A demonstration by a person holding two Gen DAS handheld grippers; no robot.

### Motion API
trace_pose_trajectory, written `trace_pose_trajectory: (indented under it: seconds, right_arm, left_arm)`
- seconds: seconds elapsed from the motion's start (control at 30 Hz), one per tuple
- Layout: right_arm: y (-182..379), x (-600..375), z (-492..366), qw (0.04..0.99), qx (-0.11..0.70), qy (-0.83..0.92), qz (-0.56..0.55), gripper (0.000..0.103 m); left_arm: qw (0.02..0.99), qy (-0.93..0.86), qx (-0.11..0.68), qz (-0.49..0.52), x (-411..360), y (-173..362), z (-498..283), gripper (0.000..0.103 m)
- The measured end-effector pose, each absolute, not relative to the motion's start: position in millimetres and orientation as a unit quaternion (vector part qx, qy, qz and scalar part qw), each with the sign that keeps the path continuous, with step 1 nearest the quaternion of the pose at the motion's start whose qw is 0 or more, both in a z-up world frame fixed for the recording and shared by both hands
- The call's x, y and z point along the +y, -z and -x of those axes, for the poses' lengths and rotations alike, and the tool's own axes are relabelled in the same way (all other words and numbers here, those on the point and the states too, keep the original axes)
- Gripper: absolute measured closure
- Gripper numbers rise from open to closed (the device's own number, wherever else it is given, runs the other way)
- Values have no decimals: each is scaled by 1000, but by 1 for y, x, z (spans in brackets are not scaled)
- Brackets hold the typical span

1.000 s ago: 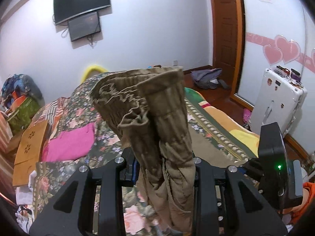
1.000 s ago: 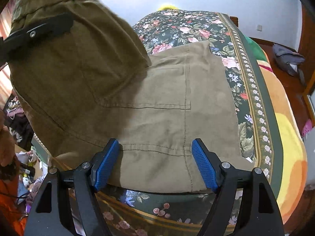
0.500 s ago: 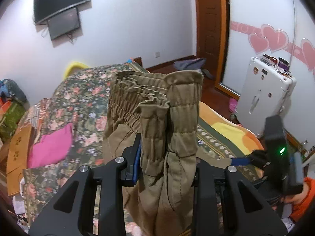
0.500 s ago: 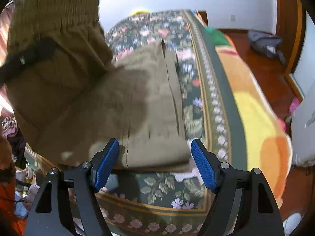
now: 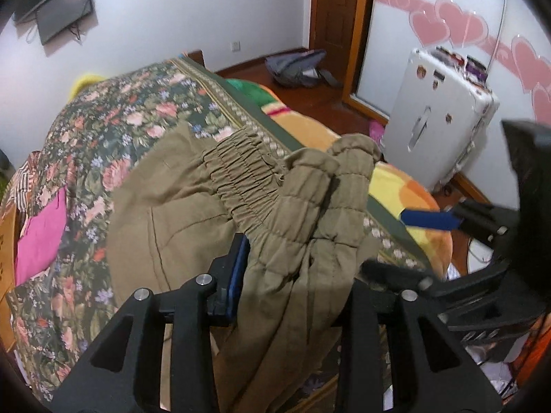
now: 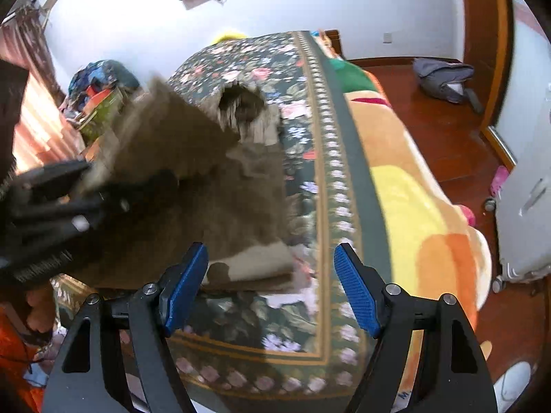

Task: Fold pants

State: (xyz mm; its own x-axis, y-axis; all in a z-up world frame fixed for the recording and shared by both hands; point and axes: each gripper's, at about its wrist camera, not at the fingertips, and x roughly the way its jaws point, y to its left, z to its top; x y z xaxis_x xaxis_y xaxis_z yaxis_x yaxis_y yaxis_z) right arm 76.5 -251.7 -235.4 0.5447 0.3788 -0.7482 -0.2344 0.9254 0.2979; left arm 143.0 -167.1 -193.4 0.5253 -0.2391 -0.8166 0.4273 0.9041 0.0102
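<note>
Olive-brown pants (image 5: 179, 213) lie partly folded on the floral bedspread (image 5: 103, 127). My left gripper (image 5: 296, 275) is shut on the bunched elastic waistband (image 5: 310, 186) and holds it low over the folded part. In the right wrist view the pants (image 6: 213, 186) are blurred, with the left gripper (image 6: 62, 199) at the left edge. My right gripper (image 6: 272, 285) is open and empty, just in front of the pants' near edge; its blue pad (image 5: 430, 219) also shows in the left wrist view.
A white suitcase (image 5: 444, 117) stands on the wooden floor right of the bed. A grey bag (image 5: 299, 69) lies near the door. A pink cloth (image 5: 41, 234) lies on the bed's left side. Bags (image 6: 100, 86) are piled beyond the bed.
My left gripper has swung the raised waistband forward and down towards the folded part on the bed. My right gripper has pulled back to the right, away from the pants, still open.
</note>
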Motion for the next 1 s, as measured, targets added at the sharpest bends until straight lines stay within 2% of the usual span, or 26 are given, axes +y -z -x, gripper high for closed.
trace_pose_trajectory:
  seconds: [0.1, 0.17, 0.23, 0.27, 0.57, 0.7, 1.0]
  right_arm:
    - [237, -262, -74, 876, 447, -160, -87, 30]
    - [238, -268, -71, 875, 450, -152, -91, 30]
    - [238, -271, -69, 875, 452, -147, -93, 30]
    - [238, -271, -68, 875, 453, -145, -94, 30]
    - [228, -270, -64, 880, 443, -146, -95, 30]
    - [228, -265, -64, 878, 446, -150, -93, 30]
    - [247, -232, -71, 856, 475, -187, -76, 30]
  left_arm:
    - [863, 190, 455, -113, -170, 197, -140, 65]
    - [863, 191, 455, -113, -170, 196, -136, 56]
    - [860, 205, 457, -95, -169, 194, -134, 27]
    - [860, 211, 456, -84, -168, 191, -132, 23]
    - [886, 198, 416, -54, -146, 157, -128, 22]
    - [903, 148, 398, -61, -117, 150, -143, 17]
    - [872, 87, 481, -34, -58, 214, -182, 16]
